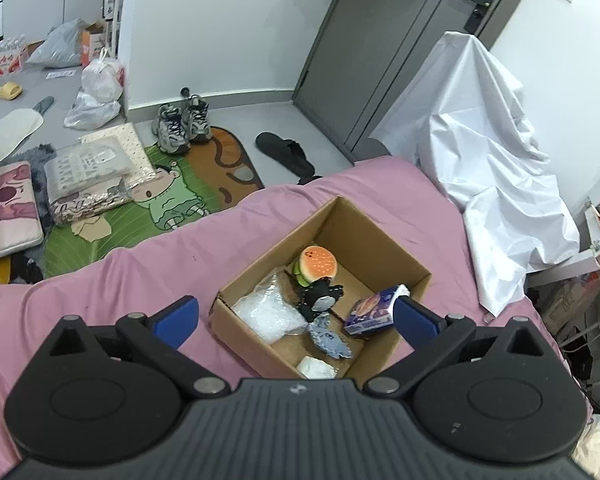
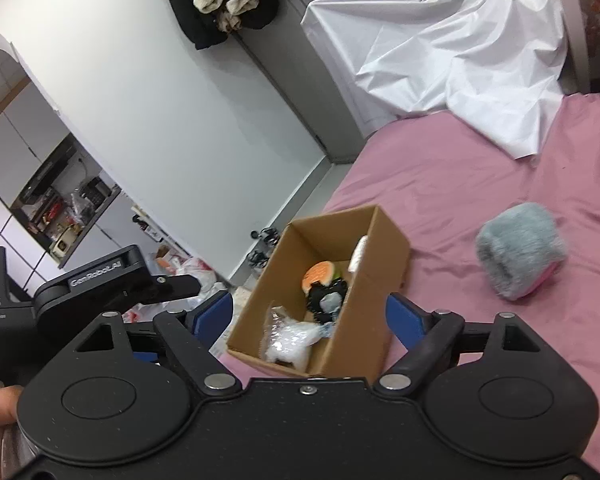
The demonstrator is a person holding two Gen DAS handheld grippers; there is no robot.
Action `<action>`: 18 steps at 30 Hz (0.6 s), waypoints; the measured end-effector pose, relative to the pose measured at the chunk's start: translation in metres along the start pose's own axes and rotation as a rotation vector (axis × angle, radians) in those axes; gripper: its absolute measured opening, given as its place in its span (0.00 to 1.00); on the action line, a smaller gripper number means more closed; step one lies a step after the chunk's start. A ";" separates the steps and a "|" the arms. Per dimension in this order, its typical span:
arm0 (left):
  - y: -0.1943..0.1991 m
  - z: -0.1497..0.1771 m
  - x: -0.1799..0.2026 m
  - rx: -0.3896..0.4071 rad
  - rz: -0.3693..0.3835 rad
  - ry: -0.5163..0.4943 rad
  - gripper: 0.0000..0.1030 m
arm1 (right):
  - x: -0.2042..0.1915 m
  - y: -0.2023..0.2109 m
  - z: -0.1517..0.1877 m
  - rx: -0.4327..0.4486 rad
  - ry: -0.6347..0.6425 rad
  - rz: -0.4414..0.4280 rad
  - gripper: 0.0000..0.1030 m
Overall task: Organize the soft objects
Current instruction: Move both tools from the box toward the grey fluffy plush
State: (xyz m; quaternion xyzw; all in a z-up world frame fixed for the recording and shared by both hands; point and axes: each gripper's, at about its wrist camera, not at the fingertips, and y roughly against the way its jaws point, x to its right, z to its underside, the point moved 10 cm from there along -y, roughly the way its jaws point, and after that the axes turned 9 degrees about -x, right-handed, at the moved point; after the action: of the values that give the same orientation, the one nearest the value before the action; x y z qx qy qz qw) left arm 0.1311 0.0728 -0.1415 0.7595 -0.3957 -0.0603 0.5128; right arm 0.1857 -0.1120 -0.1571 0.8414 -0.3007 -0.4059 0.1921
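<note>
A cardboard box (image 1: pixel 384 248) sits on the pink bed (image 1: pixel 140 280). Inside lie a burger plush (image 1: pixel 318 265), a black plush (image 1: pixel 320 298), a clear plastic bag (image 1: pixel 268 316), a blue-grey plush (image 1: pixel 328 338), a white soft item (image 1: pixel 316 368) and a purple tissue pack (image 1: pixel 370 312). My left gripper (image 1: pixel 296 320) is open and empty above the box's near side. My right gripper (image 2: pixel 310 320) is open and empty over the box (image 2: pixel 388 276). A fluffy grey-and-pink soft object (image 2: pixel 520 250) lies on the bed to the box's right.
A white sheet (image 1: pixel 488 160) drapes over something at the bed's far right. On the floor left of the bed lie sneakers (image 1: pixel 182 124), a black slipper (image 1: pixel 286 152), a cartoon mat (image 1: pixel 172 196), folded packages (image 1: pixel 88 176) and plastic bags (image 1: pixel 98 92). A grey door (image 1: pixel 380 40) stands behind.
</note>
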 end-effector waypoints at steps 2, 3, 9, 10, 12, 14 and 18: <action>0.003 0.002 0.004 0.002 0.026 -0.005 1.00 | 0.003 0.006 -0.001 0.011 -0.001 0.008 0.83; 0.005 0.002 0.007 0.003 0.042 -0.004 1.00 | 0.004 0.009 -0.002 0.015 -0.001 0.011 0.84; 0.011 0.008 0.020 0.013 0.064 -0.019 1.00 | 0.013 0.026 -0.003 0.043 0.008 0.039 0.91; 0.011 0.009 0.023 0.011 0.069 -0.020 1.00 | 0.014 0.028 -0.002 0.047 0.013 0.048 0.92; 0.011 0.012 0.026 0.006 0.079 -0.021 1.00 | 0.018 0.033 -0.001 0.053 0.018 0.067 0.93; 0.011 0.016 0.030 0.001 0.085 -0.024 1.00 | 0.021 0.035 -0.002 0.055 0.011 0.069 0.93; 0.010 0.022 0.040 -0.009 0.101 -0.038 1.00 | 0.030 0.040 -0.004 0.060 -0.016 0.075 0.93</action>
State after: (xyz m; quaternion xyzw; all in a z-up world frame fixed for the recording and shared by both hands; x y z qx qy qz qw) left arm 0.1419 0.0285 -0.1310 0.7350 -0.4430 -0.0507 0.5109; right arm 0.1896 -0.1618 -0.1490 0.8317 -0.3456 -0.3958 0.1794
